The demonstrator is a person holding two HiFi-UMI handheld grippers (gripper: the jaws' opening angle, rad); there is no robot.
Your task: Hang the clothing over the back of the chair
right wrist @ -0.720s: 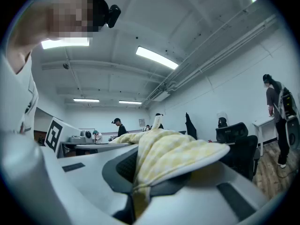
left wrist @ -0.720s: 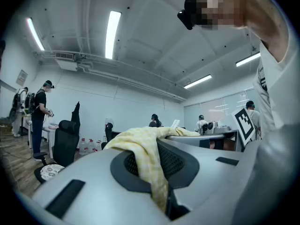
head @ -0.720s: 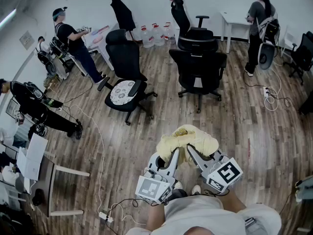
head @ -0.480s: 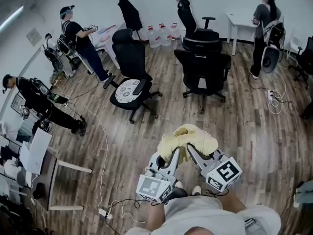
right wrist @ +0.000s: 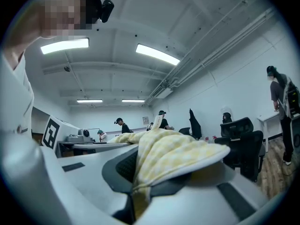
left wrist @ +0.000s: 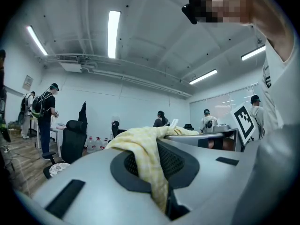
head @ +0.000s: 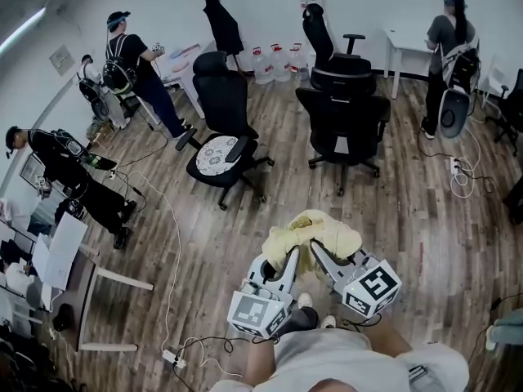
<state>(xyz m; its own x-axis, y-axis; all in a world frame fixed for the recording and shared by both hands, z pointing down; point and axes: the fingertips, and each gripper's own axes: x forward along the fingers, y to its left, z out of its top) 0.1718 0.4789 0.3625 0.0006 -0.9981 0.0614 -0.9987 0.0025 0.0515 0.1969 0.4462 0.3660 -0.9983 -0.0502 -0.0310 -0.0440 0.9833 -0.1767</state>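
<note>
Clothing [head: 313,232], pale yellow and checked, hangs bunched in the air low in front of the person, carried between two grippers and well apart from any chair. The left gripper [head: 290,256] has its jaws pressed together on one edge of it, and a strip of fabric comes out of the seam between the pads and drapes over the top of one jaw. The right gripper [head: 315,250] pinches the other side the same way, jaws closed on a fold that bulges over the jaw beside it. Both point level and sit close together, tips angled inward under the bundle, with the marker cubes [head: 260,314] near the person's body. Across the wooden floor [head: 425,211] stand two black office chairs: one with a patterned seat [head: 219,152] to the left, and one showing its backrest [head: 343,119] to the right. A third chair [head: 331,55] stands behind, near the water jugs [head: 274,62] by the wall. Three other people are about the room, two at the left [head: 135,68] and one by the white table [head: 404,41] at the right. A white cable [head: 173,243] trails over the floor.
</note>
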